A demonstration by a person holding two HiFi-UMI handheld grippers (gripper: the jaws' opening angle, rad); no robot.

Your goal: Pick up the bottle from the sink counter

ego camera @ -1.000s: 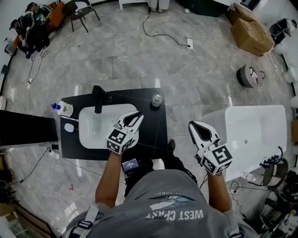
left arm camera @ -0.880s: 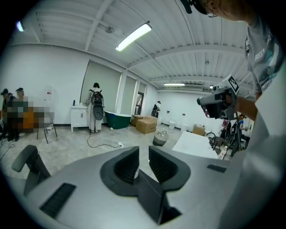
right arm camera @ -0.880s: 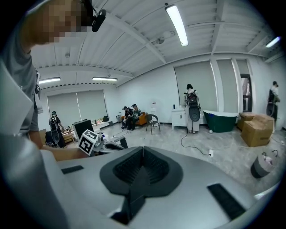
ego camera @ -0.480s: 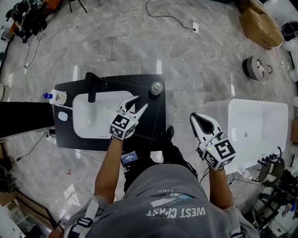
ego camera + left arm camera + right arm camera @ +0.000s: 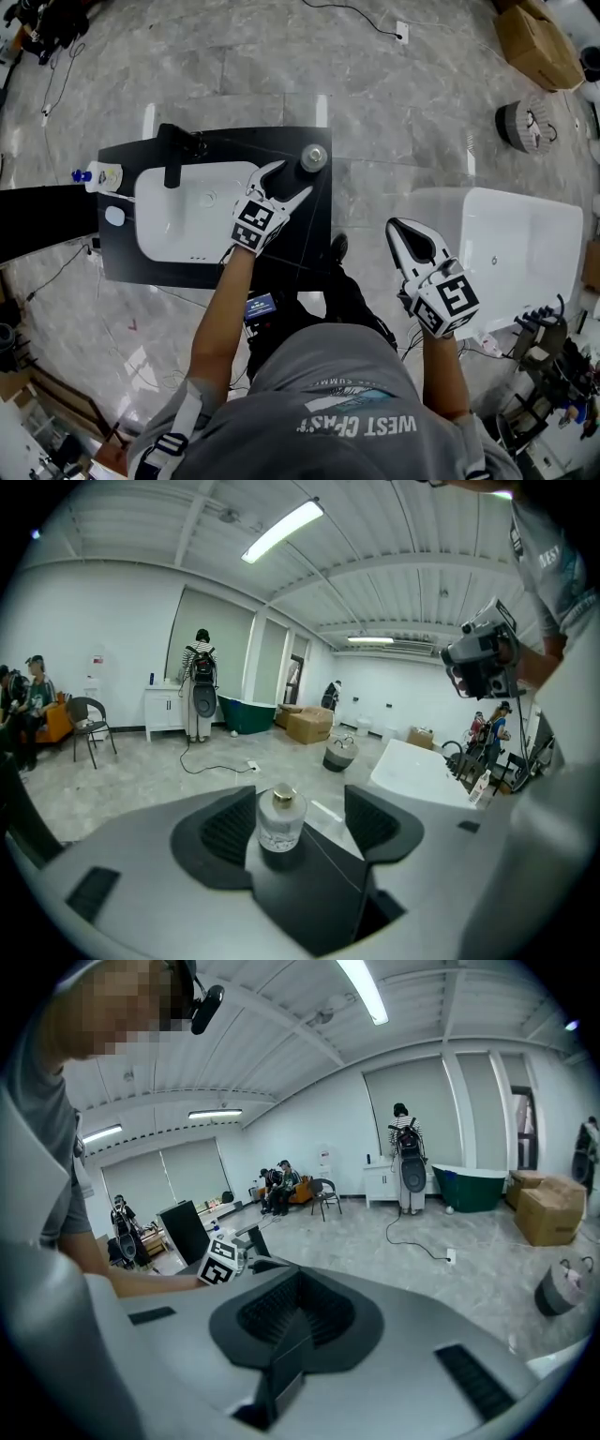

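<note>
Since a second ago, our left gripper (image 5: 292,178) has travelled from over the white basin (image 5: 187,211) toward the far right corner of the black sink counter (image 5: 122,253), and its jaws have just been opening. They now stand spread, with nothing pinched. The bottle (image 5: 314,157) stands upright on that far right corner, just beyond the fingertips. In the left gripper view the clear, gold-capped bottle sits framed in the gap between the two pads, touching neither. Our right gripper (image 5: 405,234) hangs to the right of the counter, over the floor beside the white bathtub (image 5: 525,234). Its jaws are pressed together with nothing between them. A dark faucet (image 5: 173,155) rises at the basin's far left.
</note>
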